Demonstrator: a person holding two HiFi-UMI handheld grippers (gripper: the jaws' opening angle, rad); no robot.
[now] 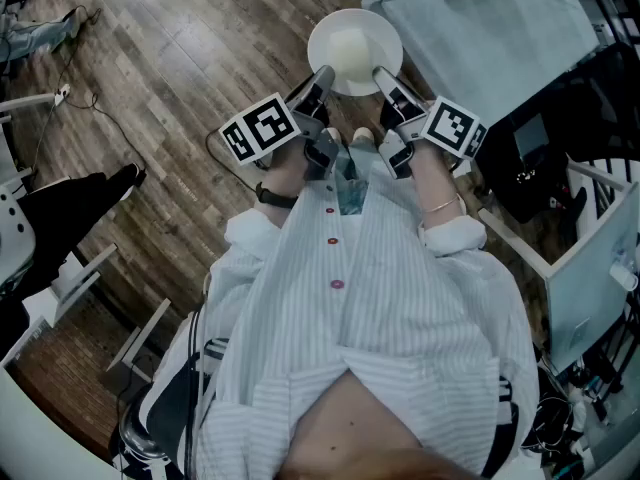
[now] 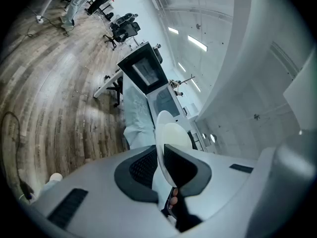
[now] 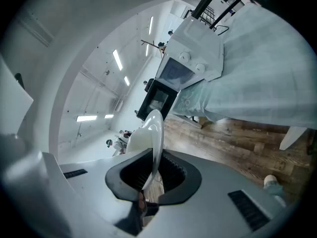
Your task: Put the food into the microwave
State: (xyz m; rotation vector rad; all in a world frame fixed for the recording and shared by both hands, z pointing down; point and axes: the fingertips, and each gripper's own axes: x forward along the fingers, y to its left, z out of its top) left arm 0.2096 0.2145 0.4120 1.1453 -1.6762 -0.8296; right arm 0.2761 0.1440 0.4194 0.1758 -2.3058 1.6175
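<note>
You hold both arms out ahead of your chest, forearms bare below the rolled sleeves, wrists angled inward so the grippers converge toward the far side and tip slightly down. Your left gripper has its jaws pinched on the near-left rim of the bowl; your right gripper is clamped on the near-right rim
</note>
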